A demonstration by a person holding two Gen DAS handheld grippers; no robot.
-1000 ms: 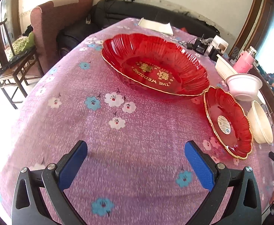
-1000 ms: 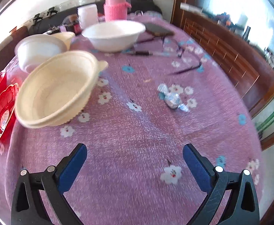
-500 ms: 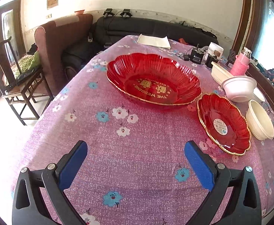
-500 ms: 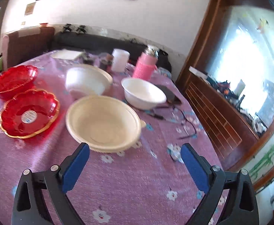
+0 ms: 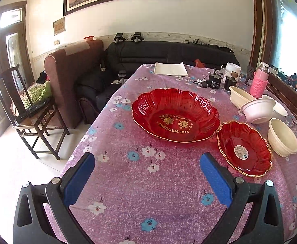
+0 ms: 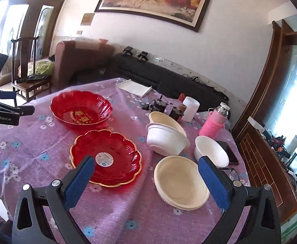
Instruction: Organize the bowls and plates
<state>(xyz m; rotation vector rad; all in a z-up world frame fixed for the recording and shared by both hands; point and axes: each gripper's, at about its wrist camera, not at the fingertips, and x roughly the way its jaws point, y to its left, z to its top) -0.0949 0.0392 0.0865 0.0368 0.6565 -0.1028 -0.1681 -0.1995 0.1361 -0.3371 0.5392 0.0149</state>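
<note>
Grippers both held above the table [image 5: 128, 183] with nothing between the fingers: left gripper [image 5: 147, 180] spread wide over bare purple floral cloth near the table's near edge, right gripper [image 6: 145, 181] likewise spread wide, hovering over the dishes. Large red plate [image 5: 175, 114] (gold lettering "THE WEDDING" readable in its centre) sits mid-table; small red plate [image 5: 244, 148] with gold rim and a round sticker lies just beside it on the right, rims very close, contact not resolvable. From the right wrist view, the small red plate [image 6: 106, 157] lies ahead of the left finger and the wide cream bowl [image 6: 180, 185] between the fingers, further down. White bowl [image 6: 166, 137] stands behind the cream bowl, leaning against a cream oval dish [image 6: 164, 119] at its back. Second, smaller white bowl [image 6: 211, 151] is right of these, near the pink-sleeved bottle [image 6: 214, 124]. White folded paper [image 5: 170, 69] rests at the far table edge. Left gripper body [image 6: 4, 109] visible at left margin of right wrist view.
</note>
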